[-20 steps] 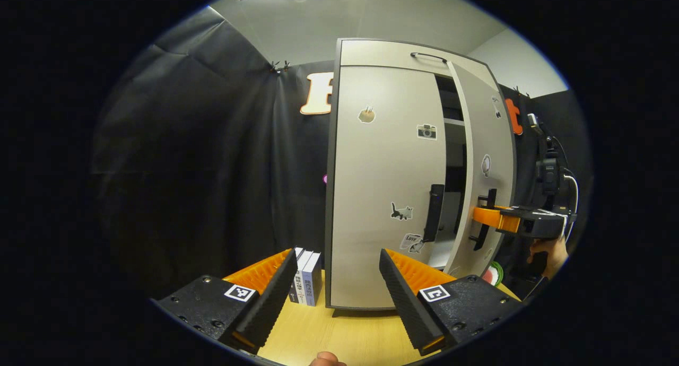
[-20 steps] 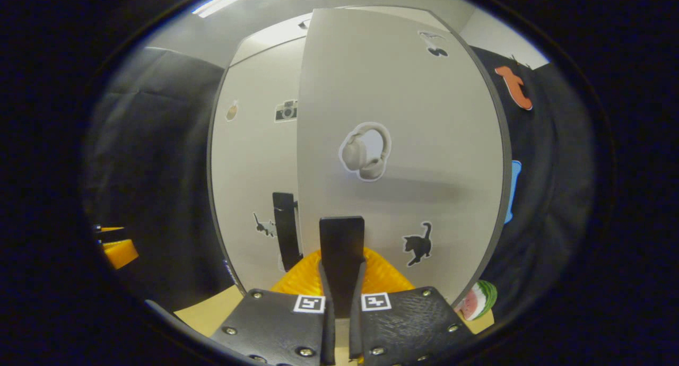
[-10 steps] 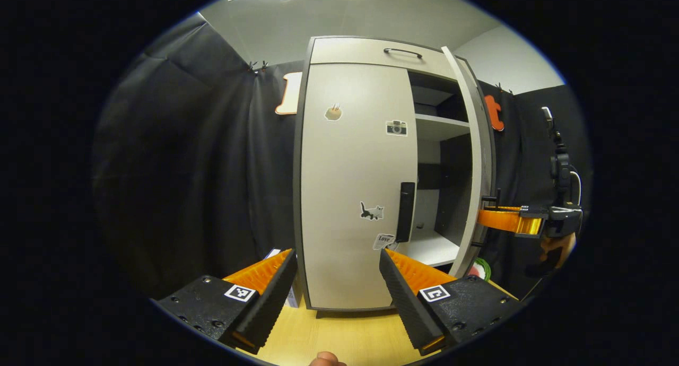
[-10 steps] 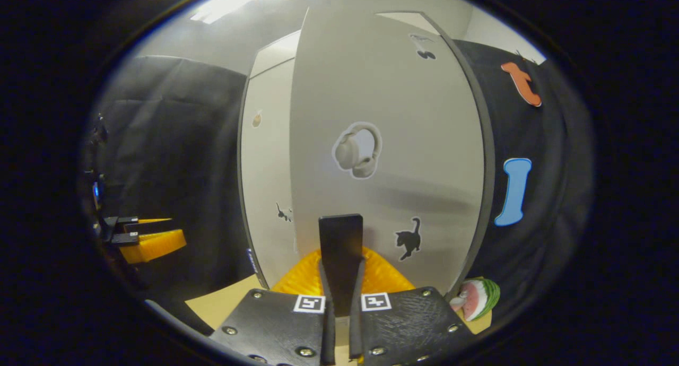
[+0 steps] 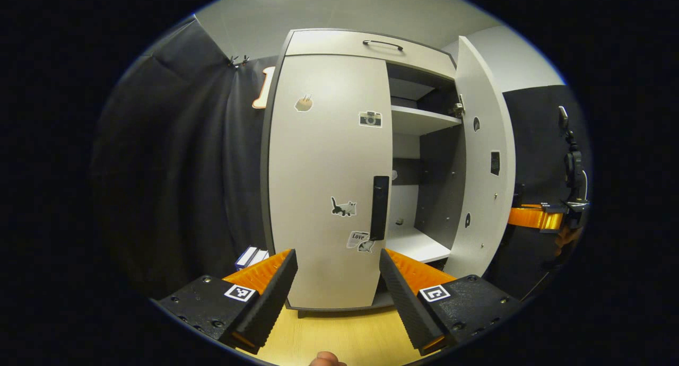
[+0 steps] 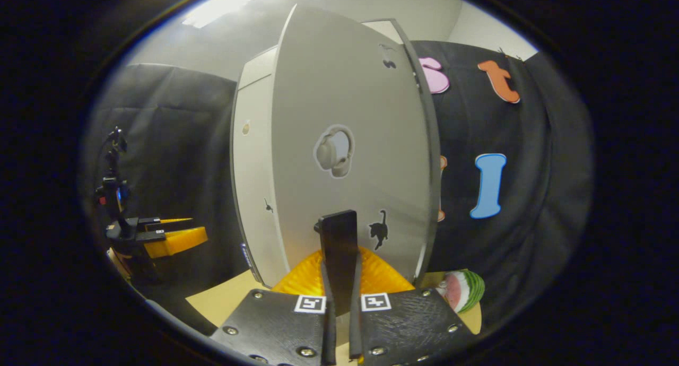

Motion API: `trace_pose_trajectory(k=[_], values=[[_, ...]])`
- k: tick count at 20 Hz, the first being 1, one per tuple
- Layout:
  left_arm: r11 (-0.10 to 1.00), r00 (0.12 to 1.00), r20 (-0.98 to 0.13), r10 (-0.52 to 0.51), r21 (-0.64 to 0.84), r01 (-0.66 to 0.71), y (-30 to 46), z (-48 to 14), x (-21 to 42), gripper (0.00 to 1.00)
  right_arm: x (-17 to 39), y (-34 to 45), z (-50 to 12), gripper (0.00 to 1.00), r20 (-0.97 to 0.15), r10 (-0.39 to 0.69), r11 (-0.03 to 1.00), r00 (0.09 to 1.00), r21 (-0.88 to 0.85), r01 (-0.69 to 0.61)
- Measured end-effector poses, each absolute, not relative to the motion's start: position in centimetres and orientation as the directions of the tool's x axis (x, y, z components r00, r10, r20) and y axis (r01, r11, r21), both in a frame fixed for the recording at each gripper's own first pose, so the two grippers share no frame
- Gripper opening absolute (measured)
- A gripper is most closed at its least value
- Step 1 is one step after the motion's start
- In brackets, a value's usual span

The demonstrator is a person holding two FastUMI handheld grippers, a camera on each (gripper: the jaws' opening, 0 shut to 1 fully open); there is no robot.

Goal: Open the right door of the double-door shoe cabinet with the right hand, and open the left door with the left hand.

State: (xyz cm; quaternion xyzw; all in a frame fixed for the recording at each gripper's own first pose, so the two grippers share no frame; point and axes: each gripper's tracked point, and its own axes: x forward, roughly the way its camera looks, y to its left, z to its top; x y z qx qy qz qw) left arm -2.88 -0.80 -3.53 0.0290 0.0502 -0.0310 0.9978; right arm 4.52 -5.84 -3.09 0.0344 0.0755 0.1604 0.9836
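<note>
In the left gripper view the pale shoe cabinet [image 5: 339, 42] stands on the table. Its left door [image 5: 323, 175] is closed, with a black upright handle [image 5: 379, 207] at its right edge. My left gripper [image 5: 337, 289] is open in front of that door, a short way off, holding nothing. The right door [image 5: 485, 159] stands wide open, showing its inner face. The right gripper [image 5: 530, 217] shows beyond the door's edge. In the right gripper view my right gripper [image 6: 339, 275] is shut on the right door's black handle [image 6: 338, 238]; the door's outer face [image 6: 345, 116] is close ahead.
Inside the cabinet are a high shelf [image 5: 421, 123] and a lower shelf [image 5: 416, 245]. Books [image 5: 249, 257] stand left of the cabinet on the wooden table [image 5: 339, 337]. A toy watermelon slice [image 6: 461, 290] lies beside the open door. The left gripper [image 6: 167, 234] appears far left.
The right door has swung from slightly ajar to wide open, pulled by my right gripper. The cabinet's inside has come into sight. My left gripper stays open.
</note>
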Motion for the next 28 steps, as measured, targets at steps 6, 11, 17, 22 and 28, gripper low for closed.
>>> trace_pose_trajectory(k=[6, 11, 17, 22, 28], values=[[0.990, 0.986, -0.113, -0.121, 0.057, 0.128, -3.1, -3.9, -2.5, 0.97, 3.6, -10.0, -2.9, 0.09, -0.136, 0.205, 0.978, 0.969, 0.074, -0.196], [0.987, 0.983, -0.115, -0.143, 0.063, 0.151, -3.9, -4.0, -2.1, 0.97, 3.5, -14.6, -3.0, 0.08, -0.137, 0.082, 0.995, 0.987, 0.064, -0.074], [0.982, 0.979, -0.114, -0.167, 0.068, 0.175, -5.4, -4.1, -1.1, 0.97, 3.6, -16.3, -3.4, 0.08, -0.138, 0.059, 0.995, 0.989, 0.092, -0.047], [0.976, 0.976, -0.100, -0.193, 0.082, 0.201, -6.8, -3.6, 1.9, 0.97, 1.6, -18.4, -3.8, 0.01, -0.147, 0.006, 0.991, 0.989, 0.130, 0.013], [0.963, 0.972, -0.075, -0.220, 0.142, 0.229, -9.4, -3.1, 7.2, 0.96, -3.4, -20.5, -4.9, 0.02, -0.160, -0.136, 0.989, 0.978, 0.037, 0.144]])
